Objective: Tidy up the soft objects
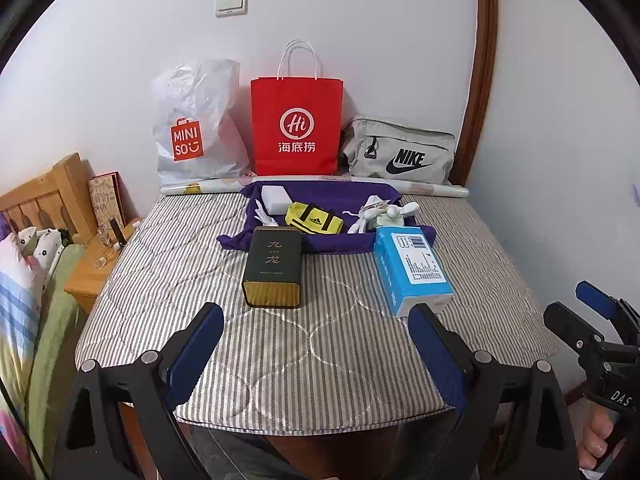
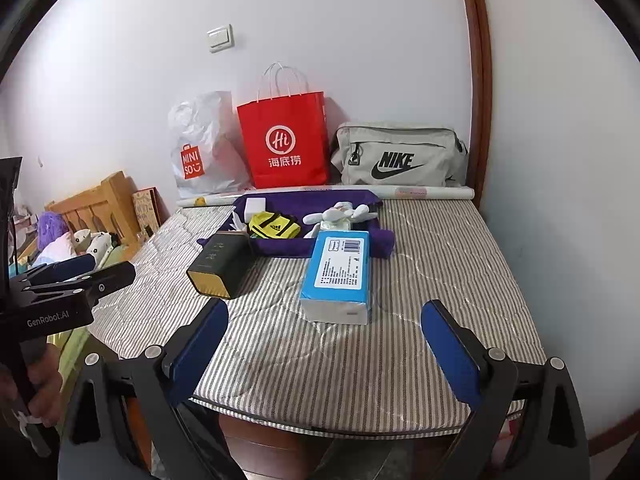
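Note:
A purple cloth (image 1: pixel 320 240) (image 2: pixel 288 246) lies spread at the far end of the striped padded table (image 1: pixel 280 344) (image 2: pixel 328 364). On it sit a yellow Adidas pouch (image 1: pixel 314 220) (image 2: pixel 274 226), a white sponge block (image 1: pixel 276 198) (image 2: pixel 255 206), white gloves (image 1: pixel 264 214) and a white soft toy (image 1: pixel 376 212) (image 2: pixel 340 214). In front lie a dark green tin (image 1: pixel 274 268) (image 2: pixel 222 264) and a blue tissue pack (image 1: pixel 414 268) (image 2: pixel 340 276). My left gripper (image 1: pixel 316 344) is open and empty over the near table edge. My right gripper (image 2: pixel 326 344) is open and empty, level with it.
Against the wall stand a white Miniso bag (image 1: pixel 196 128) (image 2: pixel 204 148), a red paper bag (image 1: pixel 296 128) (image 2: pixel 286 144) and a grey Nike bag (image 1: pixel 400 152) (image 2: pixel 400 156). A paper roll (image 1: pixel 432 190) lies behind the cloth. A wooden nightstand (image 1: pixel 92 268) and bed are at left.

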Demonstrator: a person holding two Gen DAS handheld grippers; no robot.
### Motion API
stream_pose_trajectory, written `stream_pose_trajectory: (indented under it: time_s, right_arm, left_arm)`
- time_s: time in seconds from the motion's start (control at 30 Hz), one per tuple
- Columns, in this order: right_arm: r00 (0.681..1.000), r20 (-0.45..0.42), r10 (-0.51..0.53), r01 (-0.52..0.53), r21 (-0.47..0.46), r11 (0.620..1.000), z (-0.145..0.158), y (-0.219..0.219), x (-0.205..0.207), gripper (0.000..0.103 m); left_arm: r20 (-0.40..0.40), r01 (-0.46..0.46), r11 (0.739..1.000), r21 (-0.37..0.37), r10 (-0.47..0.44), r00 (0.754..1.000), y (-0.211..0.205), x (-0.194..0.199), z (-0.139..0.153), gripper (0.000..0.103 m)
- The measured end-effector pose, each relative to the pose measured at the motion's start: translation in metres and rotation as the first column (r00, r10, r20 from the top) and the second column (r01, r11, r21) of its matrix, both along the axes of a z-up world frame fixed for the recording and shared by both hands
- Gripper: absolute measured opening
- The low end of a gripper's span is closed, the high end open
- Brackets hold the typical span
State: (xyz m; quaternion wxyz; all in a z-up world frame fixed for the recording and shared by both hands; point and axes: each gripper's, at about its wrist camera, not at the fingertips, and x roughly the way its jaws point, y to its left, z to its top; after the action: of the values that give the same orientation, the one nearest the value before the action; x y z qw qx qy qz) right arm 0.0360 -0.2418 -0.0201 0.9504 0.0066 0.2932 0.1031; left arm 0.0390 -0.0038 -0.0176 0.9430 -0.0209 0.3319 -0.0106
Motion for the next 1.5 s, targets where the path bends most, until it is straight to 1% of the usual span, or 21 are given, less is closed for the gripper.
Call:
stream_pose_trajectory:
  time_s: [0.53, 1.5]
  right_arm:
    - [1.000, 0.003, 0.007, -0.007, 0.000, 1.000, 0.0032, 0.0070, -0.0067, 0.096]
    - [1.000, 0.006, 0.009, -0.009, -0.001, 1.000, 0.0035, 0.0086, -0.0092, 0.096]
  left_arm:
    - [0.001, -0.009, 1.000, -0.016, 0.009, 1.000, 0.0032, -0.0040, 0.0008, 0.094]
    - [0.005, -0.006, 1.000, -0.021, 0.006, 1.000, 0.0034, -0.0072, 0.0010, 0.094]
